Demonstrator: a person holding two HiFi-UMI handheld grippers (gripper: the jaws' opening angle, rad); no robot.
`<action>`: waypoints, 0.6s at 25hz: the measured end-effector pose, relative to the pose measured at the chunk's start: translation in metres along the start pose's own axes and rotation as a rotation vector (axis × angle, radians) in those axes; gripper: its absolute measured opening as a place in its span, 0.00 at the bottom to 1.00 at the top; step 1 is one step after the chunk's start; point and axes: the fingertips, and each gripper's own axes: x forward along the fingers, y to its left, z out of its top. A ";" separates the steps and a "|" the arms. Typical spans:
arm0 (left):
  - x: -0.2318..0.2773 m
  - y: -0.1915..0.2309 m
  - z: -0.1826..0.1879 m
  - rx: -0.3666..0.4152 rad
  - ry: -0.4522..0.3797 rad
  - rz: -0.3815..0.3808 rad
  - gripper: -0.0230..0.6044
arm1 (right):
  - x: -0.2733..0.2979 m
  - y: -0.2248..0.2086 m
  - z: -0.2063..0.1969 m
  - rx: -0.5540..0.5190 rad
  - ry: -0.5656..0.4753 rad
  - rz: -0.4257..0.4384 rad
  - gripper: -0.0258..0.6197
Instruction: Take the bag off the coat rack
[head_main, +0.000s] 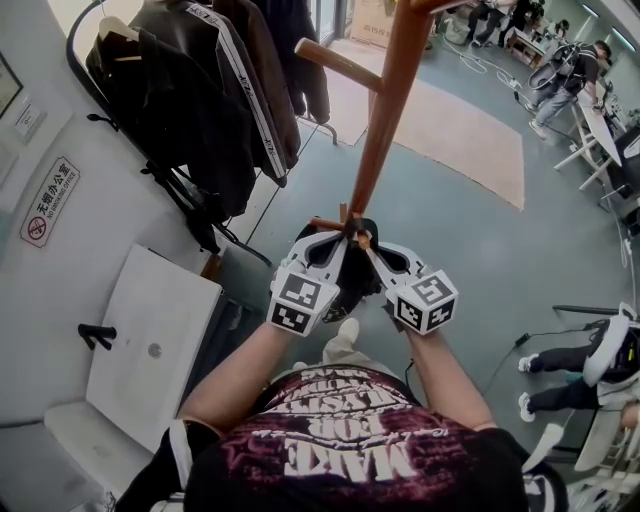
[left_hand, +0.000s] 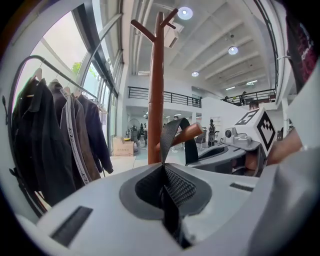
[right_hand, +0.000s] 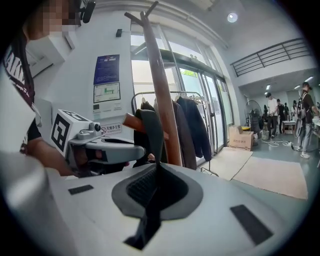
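- The left hand-held gripper and the right hand-held gripper are each clamped tight on the bag's black webbing strap. They sit side by side, neither nearer.
- The dark bag hangs just below and between them.
- Ahead and above, the strap loops over an upward-slanting peg of the wooden coat rack. Freeing it probably means lifting up and out past the peg's tip.

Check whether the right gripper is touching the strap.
Touching. The right gripper view shows the right gripper with its jaws shut on the black strap, which runs up from between them over the peg.
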 end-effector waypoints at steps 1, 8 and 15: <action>-0.004 -0.002 0.005 -0.001 0.002 -0.003 0.05 | -0.004 0.003 0.004 0.001 -0.006 0.005 0.05; -0.045 -0.028 0.043 0.020 -0.052 -0.023 0.05 | -0.040 0.032 0.037 -0.009 -0.076 0.022 0.05; -0.087 -0.041 0.076 0.034 -0.125 -0.025 0.05 | -0.070 0.065 0.070 -0.058 -0.144 0.037 0.05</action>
